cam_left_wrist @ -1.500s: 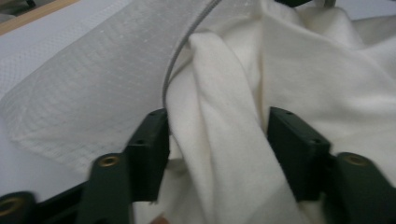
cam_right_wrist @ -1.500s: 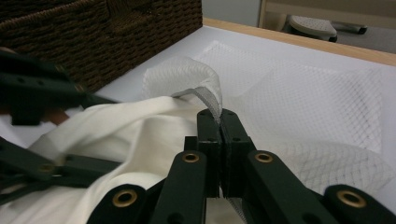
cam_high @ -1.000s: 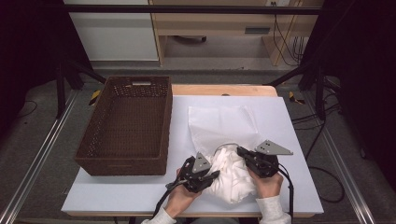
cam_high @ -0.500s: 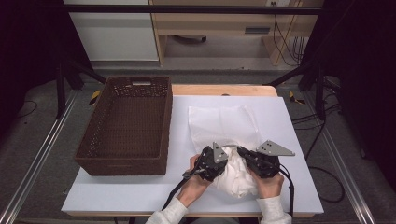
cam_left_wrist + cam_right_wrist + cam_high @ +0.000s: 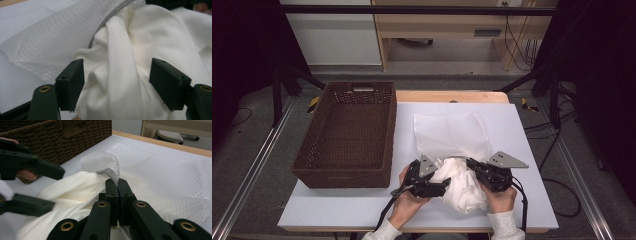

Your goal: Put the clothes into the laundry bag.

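Now right tool point(image 5: 117, 182) pinches mesh bag point(image 5: 452, 134) rim, lower centre; left tool point(image 5: 117, 85), jaws just opened, straddles white garment point(image 5: 459, 187) unpressed. Risk: rim slips, bag mouth collapses, garment spills across tabletop point(image 5: 522, 130).

Both forearms enter from the bottom edge of the high view, white sleeves at the wrists, hands close together, low over the near part of the worktop. Left hand point(image 5: 406, 196) wraps its gripper from below; left gripper point(image 5: 446, 186) points toward the right hand, lying roughly level. Its jaws have just been opening and stand wide apart, white cloth bulging between them, fingers point(image 5: 71, 83) clear of a firm squeeze. Right hand point(image 5: 498, 196) grips its tool from behind; right gripper point(image 5: 117, 182) aims up and left toward the left one, jaws pressed flat together, pinching a thin mesh edge. Grey plates face up, cables trail back.
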